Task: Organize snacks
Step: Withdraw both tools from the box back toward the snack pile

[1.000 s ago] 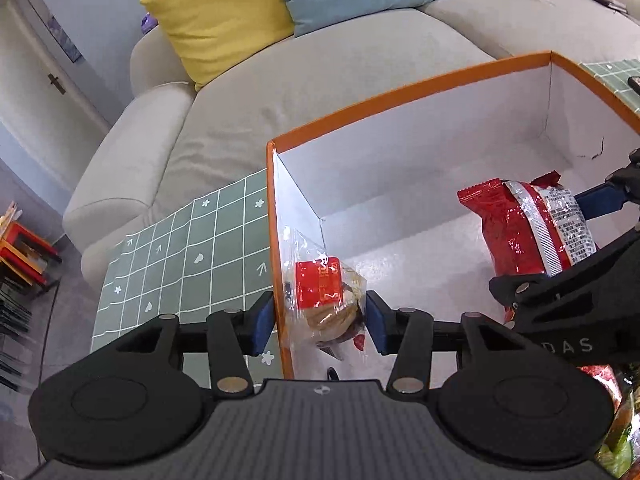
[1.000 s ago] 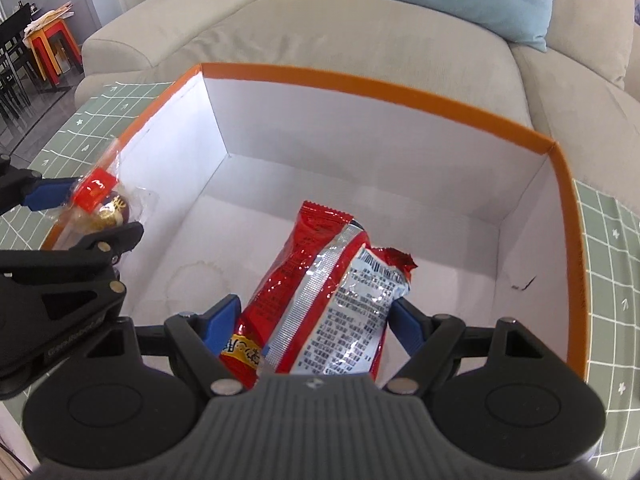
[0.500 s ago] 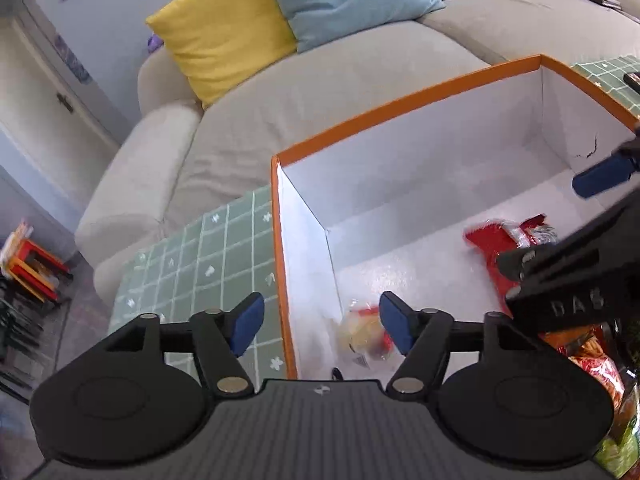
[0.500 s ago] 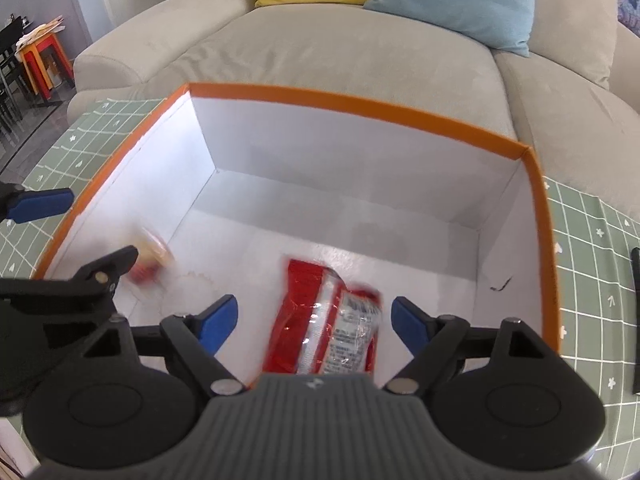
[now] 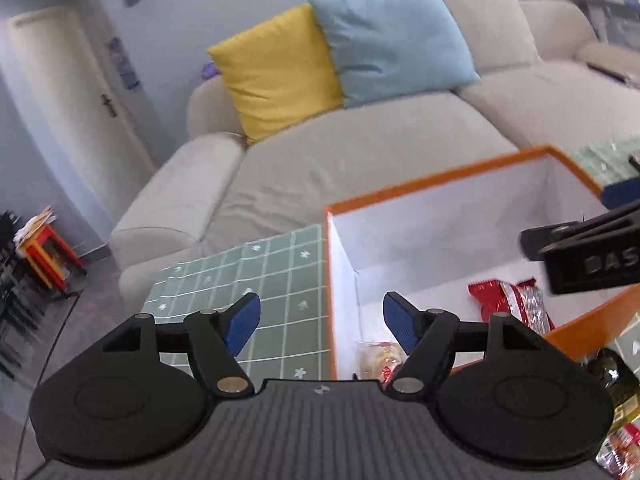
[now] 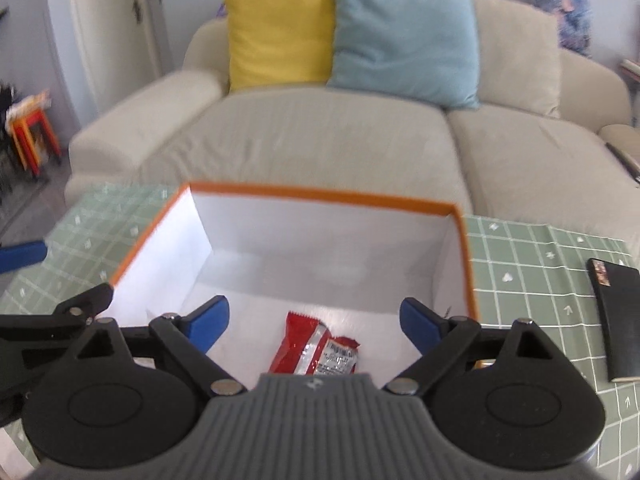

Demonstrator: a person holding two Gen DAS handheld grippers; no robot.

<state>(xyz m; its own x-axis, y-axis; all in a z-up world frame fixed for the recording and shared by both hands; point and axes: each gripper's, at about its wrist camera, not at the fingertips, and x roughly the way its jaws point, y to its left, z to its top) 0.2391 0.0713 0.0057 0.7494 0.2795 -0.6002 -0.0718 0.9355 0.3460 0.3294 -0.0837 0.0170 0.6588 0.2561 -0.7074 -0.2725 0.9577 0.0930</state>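
snacks lying in the orange-rimmed box, both grippers empty above it

snacks occupy the floor of an open box with white inner walls and an orange rim, standing on a green grid-patterned tablecloth. the red and silver snack packet lies flat on the box floor, near its front wall, below and between the fingers of the right gripper without touching them. a small clear-wrapped snack lies in the near left corner of the box, against the left wall; it is partly hidden by the right finger of the left gripper, and its contents are blurred.

the left gripper is held over the left wall of the box: its left blue pad is over the tablecloth, its right blue pad over the box interior. its jaws stand wide apart with nothing between them, and have just been opening. the right gripper's jaws are likewise spread wide and empty, having just been opening, with further widening in the last half second. in the left wrist view, part of the right gripper's black finger crosses the right edge above the box.

a black phone-like slab lies on the tablecloth to the right of the box, apart from it. more wrapped snacks lie outside the box at the lower right of the left wrist view. behind the table is a beige sofa with a yellow cushion and a light blue cushion side by side.
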